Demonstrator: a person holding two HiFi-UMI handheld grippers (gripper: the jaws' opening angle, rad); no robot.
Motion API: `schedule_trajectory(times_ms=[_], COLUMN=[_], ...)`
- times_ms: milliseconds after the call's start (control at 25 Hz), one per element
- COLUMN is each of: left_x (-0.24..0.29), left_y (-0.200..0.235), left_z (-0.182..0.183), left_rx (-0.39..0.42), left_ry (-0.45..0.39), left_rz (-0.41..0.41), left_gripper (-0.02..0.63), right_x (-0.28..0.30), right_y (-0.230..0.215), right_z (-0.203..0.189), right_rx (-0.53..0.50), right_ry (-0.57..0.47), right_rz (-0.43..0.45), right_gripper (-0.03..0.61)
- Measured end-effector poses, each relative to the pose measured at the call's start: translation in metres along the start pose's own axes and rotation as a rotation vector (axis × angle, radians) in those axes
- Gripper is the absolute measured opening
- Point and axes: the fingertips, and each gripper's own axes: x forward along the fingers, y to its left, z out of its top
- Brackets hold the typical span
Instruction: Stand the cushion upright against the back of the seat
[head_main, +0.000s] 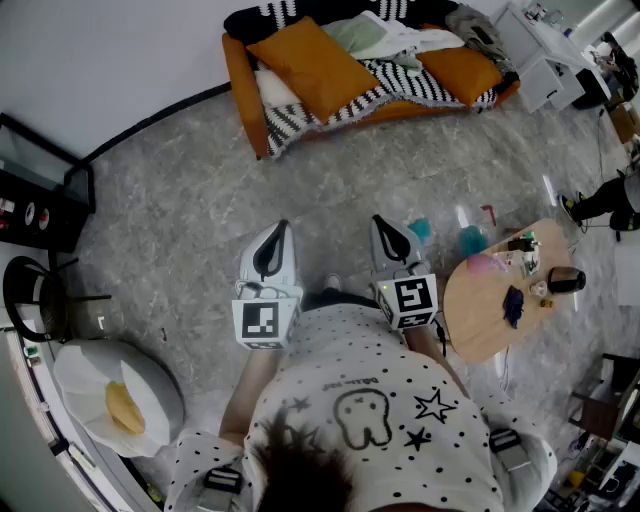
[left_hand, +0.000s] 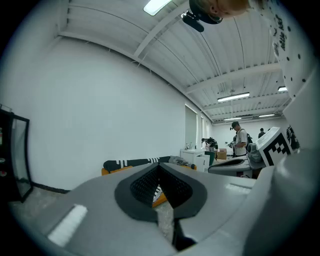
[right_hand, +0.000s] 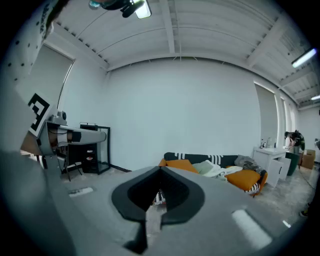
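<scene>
Across the grey floor stands an orange sofa (head_main: 245, 85) with a black-and-white striped blanket. A large orange cushion (head_main: 310, 65) lies tilted on its left seat, and a second orange cushion (head_main: 460, 72) lies at the right end. A pale green cushion (head_main: 355, 35) and loose cloth sit between them. My left gripper (head_main: 278, 230) and right gripper (head_main: 386, 224) are held side by side in front of my chest, far from the sofa, both shut and empty. In the right gripper view the orange cushion (right_hand: 181, 165) shows beyond the right gripper (right_hand: 161, 171). The left gripper (left_hand: 160, 166) hides most of the sofa (left_hand: 131, 164).
A round wooden table (head_main: 485, 320) with small items stands close on my right. A black shelf unit (head_main: 40, 195) and a black stool (head_main: 28, 295) are at the left, a white beanbag (head_main: 115, 395) near my left. A white desk (head_main: 545, 55) and a person (head_main: 605, 200) are at the right.
</scene>
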Motion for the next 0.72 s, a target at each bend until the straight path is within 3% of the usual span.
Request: schedule_trajectory(times_ms=[720], left_x=[0.011], left_y=[-0.035], left_z=[-0.01], left_rx=[-0.04], left_ry=[0.01], left_rz=[0.005], left_gripper=[-0.011], right_x=[-0.012], right_y=[-0.027], right_z=[-0.018], right_rx=[0.006], right_ry=[-0.002], right_rz=[0.027], right_gripper=[-0.005])
